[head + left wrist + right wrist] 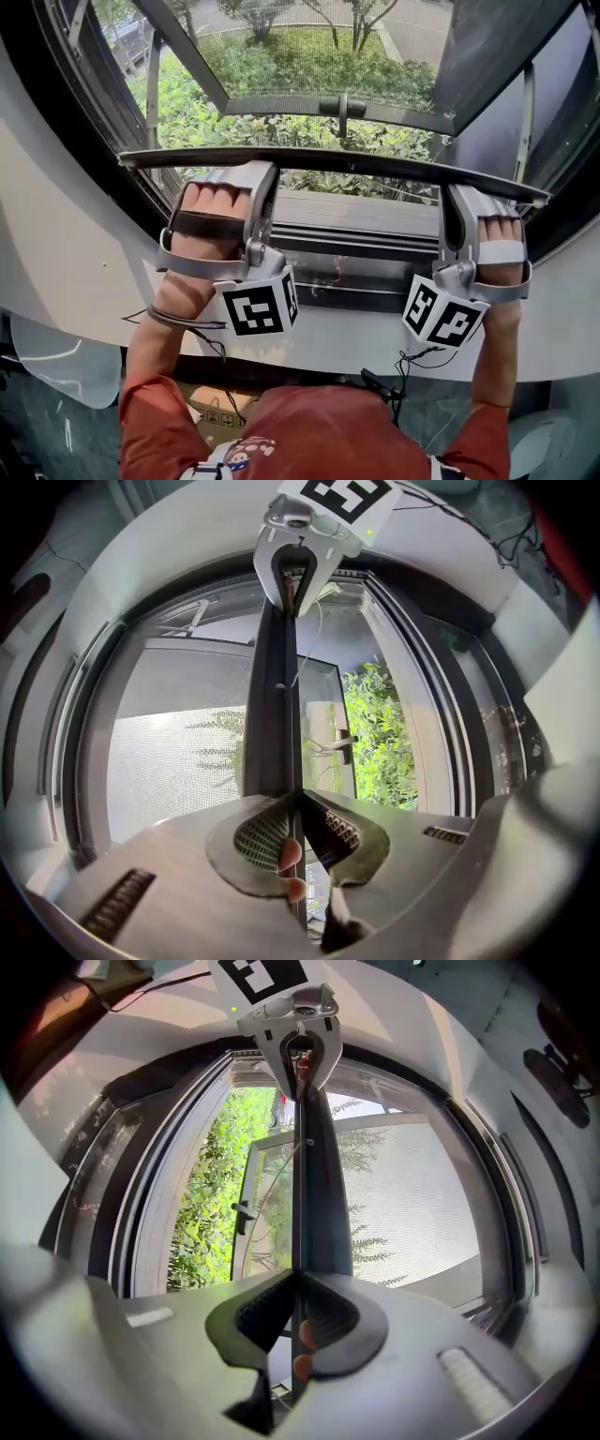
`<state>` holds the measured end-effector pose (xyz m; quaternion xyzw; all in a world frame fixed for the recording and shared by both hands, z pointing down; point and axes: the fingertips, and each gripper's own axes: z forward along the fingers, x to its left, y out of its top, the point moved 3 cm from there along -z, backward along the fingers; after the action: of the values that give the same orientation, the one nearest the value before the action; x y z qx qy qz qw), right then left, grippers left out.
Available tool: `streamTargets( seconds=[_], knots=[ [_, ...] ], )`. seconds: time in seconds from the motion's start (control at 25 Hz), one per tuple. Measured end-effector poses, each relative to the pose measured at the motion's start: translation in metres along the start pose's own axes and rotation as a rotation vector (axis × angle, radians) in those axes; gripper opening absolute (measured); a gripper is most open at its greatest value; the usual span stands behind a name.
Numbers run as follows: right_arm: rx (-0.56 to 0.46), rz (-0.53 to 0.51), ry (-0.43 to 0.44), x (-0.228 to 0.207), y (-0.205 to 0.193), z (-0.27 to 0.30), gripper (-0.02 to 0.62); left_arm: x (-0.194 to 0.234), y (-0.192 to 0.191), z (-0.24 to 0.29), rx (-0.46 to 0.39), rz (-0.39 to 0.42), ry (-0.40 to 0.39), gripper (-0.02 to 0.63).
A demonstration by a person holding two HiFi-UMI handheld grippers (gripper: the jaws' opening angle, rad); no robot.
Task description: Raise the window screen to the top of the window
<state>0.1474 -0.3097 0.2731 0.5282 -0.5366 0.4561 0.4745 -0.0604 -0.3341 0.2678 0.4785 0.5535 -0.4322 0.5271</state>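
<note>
The window screen's dark bottom bar [356,167] runs across the window opening, with grey mesh [300,47] above it. My left gripper [258,175] is shut on the bar near its left end, and my right gripper [459,194] is shut on it near its right end. In the left gripper view the bar [277,714] runs straight away from the left gripper [293,803], with mesh [178,752] to its left and the right gripper [302,546] at its far end. In the right gripper view the bar [311,1166] leaves the right gripper [296,1283] toward the left gripper [300,1030].
Beyond the screen an outer casement with a handle [343,107] stands open over green shrubs [225,122]. The dark window frame and sill [366,234] lie below the bar, between white curved walls [56,234]. A cardboard box [202,405] sits by the person's body.
</note>
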Motion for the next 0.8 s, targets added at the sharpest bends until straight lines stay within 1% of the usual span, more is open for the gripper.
streamTargets(
  seconds=[0.12, 0.28, 0.48, 0.8],
  knots=[
    [0.002, -0.015, -0.012, -0.018, 0.001, 0.004, 0.041, 0.018, -0.002, 0.002, 0.004, 0.002, 0.015, 0.046],
    [0.003, -0.029, -0.05, -0.029, 0.001, 0.006, 0.044, 0.029, -0.002, 0.004, 0.008, -0.011, 0.05, 0.046],
    [0.02, -0.062, -0.08, -0.035, 0.0, 0.008, 0.046, 0.037, -0.001, 0.005, 0.012, -0.017, 0.09, 0.046],
    [0.027, -0.051, -0.138, -0.039, 0.0, 0.008, 0.046, 0.042, -0.001, 0.004, 0.011, -0.023, 0.142, 0.049]
  ],
)
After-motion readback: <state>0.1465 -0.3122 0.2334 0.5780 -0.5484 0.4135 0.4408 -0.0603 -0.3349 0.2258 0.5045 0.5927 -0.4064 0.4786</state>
